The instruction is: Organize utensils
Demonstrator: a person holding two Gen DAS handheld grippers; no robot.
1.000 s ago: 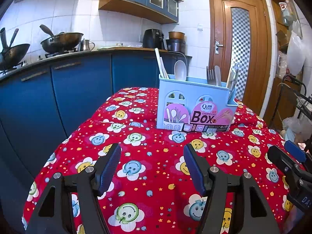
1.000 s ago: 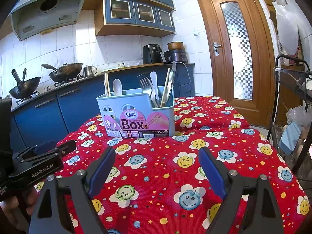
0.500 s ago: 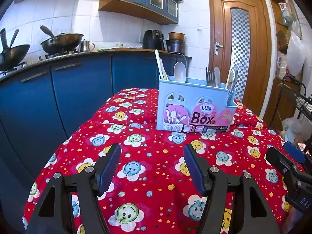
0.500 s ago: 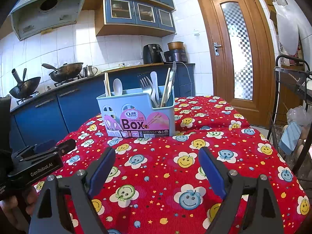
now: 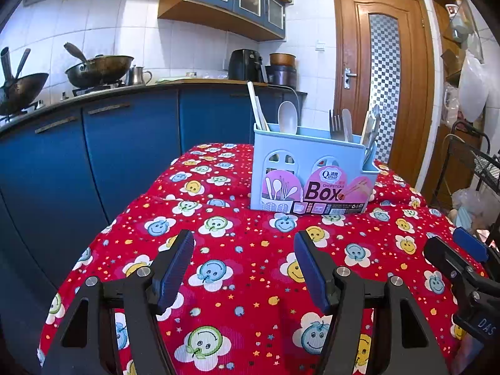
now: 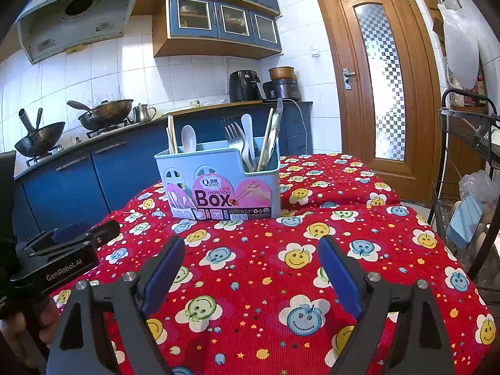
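A red cloth [image 5: 250,268] printed with smiley-face flowers covers the surface and fills the lower half of both views. At centre frame, toward the far side of the cloth, stands the pale blue utensil box [image 6: 218,184], upright, with a pink "Box" label on its front. White chopsticks [image 6: 171,134] and a white spoon [image 6: 188,139] stick up from its left compartment; a metal fork [image 6: 232,136], another white spoon and more sticks lean in the right one.

The left claw [image 5: 243,247] sits low in its view, released, with only cloth between its blue pads. The right claw [image 6: 250,250] is likewise spread wide and grasps nothing.

Behind the surface run blue cabinets [image 5: 125,143] under a white tiled wall, with woks [image 6: 103,114] on a stove at left, a black air fryer [image 6: 245,86] at upper centre and a wooden door [image 6: 378,84] with a checkered glass panel at right.
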